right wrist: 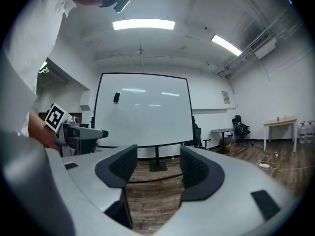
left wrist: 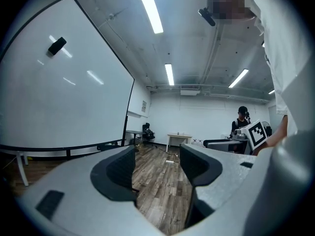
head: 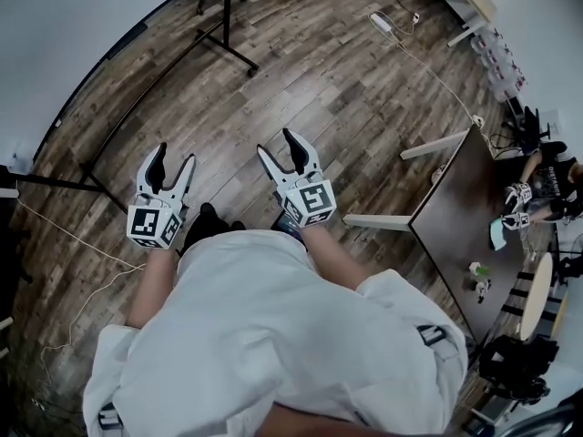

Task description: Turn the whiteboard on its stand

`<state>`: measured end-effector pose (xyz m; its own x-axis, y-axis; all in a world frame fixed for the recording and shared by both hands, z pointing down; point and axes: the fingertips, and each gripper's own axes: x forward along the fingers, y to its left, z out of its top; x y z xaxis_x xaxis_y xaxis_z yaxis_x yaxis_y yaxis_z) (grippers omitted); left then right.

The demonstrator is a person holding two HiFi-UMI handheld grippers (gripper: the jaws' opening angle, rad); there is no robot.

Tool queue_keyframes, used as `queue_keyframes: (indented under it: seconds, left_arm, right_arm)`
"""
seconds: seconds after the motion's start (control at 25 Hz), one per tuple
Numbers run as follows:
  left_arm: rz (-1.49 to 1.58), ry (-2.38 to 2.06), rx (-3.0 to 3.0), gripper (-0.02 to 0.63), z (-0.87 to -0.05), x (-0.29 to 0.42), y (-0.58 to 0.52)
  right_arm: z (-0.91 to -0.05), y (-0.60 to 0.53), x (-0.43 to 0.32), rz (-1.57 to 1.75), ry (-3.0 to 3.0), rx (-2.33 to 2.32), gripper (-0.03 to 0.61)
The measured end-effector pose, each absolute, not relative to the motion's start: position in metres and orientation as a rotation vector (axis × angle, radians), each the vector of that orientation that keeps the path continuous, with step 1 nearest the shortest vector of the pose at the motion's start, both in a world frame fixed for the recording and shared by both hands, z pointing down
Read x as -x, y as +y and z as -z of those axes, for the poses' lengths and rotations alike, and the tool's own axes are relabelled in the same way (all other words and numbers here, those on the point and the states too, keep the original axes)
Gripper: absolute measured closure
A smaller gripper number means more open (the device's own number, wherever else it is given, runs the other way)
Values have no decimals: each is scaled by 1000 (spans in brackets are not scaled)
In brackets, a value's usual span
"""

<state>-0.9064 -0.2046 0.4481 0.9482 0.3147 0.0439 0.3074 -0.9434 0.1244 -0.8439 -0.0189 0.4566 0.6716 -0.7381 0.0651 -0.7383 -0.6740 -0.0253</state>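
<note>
Wood-plank floor (head: pixel 319 71); white walls (right wrist: pixel 206 107); ceiling strip lights (right wrist: pixel 143 24); dark table (head: pixel 455 226) at right

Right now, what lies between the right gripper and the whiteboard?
Only bare wooden floor lies between the right gripper and the whiteboard; the right gripper view shows it.

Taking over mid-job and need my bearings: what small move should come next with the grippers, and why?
Probably step forward and bring the right gripper toward the side edge of the whiteboard. Both it and the left gripper have their jaws apart with only floor showing between them, and the board stands ahead on its stand, not touched by either.
</note>
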Motion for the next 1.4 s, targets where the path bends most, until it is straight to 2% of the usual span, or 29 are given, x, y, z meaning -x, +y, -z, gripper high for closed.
queue_keyframes:
  seconds: [0.28, 0.96, 1.4]
  left_arm:
    - [-36, 497, -2980, 347, -438, 846, -216]
    - [39, 671, -2884, 347, -424, 614, -247]
    - [17, 667, -2805, 347, -439, 531, -252]
  right_arm:
    - [-464, -18, 792, -133, -1225, -2878, 313]
    - [-425, -53, 592, -77, -1064, -2862, 316]
    - [-450, -46, 518, -160, -1008, -2887, 331]
